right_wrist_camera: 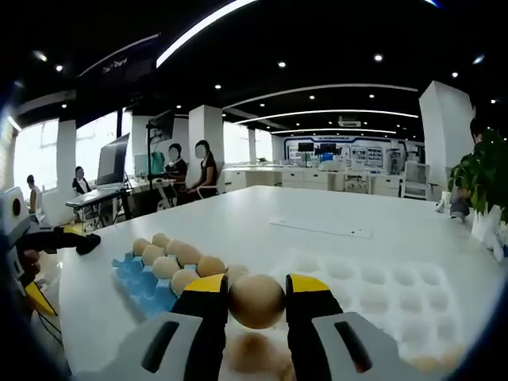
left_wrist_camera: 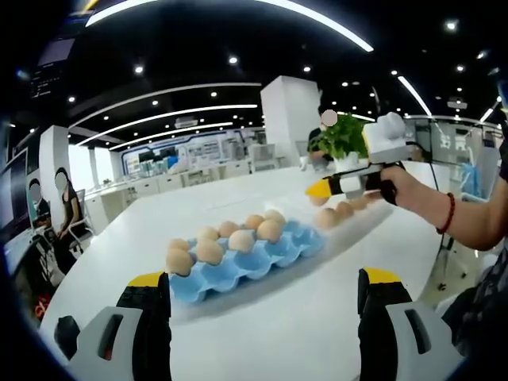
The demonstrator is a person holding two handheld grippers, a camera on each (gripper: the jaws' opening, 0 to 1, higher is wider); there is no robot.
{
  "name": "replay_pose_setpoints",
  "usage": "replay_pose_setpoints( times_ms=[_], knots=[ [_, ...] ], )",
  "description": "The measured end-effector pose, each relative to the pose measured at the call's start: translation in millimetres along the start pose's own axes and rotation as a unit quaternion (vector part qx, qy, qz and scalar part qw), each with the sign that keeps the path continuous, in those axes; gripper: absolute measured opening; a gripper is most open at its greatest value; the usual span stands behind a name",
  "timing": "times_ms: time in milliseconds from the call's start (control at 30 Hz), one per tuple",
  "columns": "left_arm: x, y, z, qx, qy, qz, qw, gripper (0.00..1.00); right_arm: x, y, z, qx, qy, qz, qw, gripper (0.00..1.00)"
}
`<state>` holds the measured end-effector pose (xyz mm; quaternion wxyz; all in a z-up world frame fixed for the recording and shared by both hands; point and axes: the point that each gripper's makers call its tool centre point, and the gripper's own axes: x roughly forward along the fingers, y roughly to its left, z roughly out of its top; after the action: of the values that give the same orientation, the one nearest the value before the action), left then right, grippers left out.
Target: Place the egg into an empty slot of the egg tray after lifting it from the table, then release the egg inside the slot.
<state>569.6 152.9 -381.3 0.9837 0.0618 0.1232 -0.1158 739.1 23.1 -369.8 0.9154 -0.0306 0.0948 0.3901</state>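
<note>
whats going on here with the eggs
A person is loading eggs into a blue egg tray on a white table. The right gripper is shut on an egg, held above the table near the tray. The left gripper is open and empty, facing the tray. The near slots look empty.

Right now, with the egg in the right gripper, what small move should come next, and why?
Probably carry the egg, clamped in the right gripper, left toward the blue egg tray. The tray sits off to the side, with empty slots showing beside its eggs.
</note>
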Motion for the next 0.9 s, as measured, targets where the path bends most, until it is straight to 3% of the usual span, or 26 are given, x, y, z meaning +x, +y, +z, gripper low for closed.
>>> replay_pose_setpoints(
  times_ms=[467, 900],
  knots=[
    [-0.7, 6.7, -7.4, 0.0, 0.009, 0.002, 1.0, 1.0, 25.4, 32.4, -9.4, 0.007, 0.011, 0.041, 0.9991, 0.29],
    [2.8, 30.0, -11.9, -0.004, 0.012, 0.006, 0.9999, 1.0, 40.6, 48.6, -20.7, 0.014, 0.028, 0.06, 0.9977, 0.3]
  ],
)
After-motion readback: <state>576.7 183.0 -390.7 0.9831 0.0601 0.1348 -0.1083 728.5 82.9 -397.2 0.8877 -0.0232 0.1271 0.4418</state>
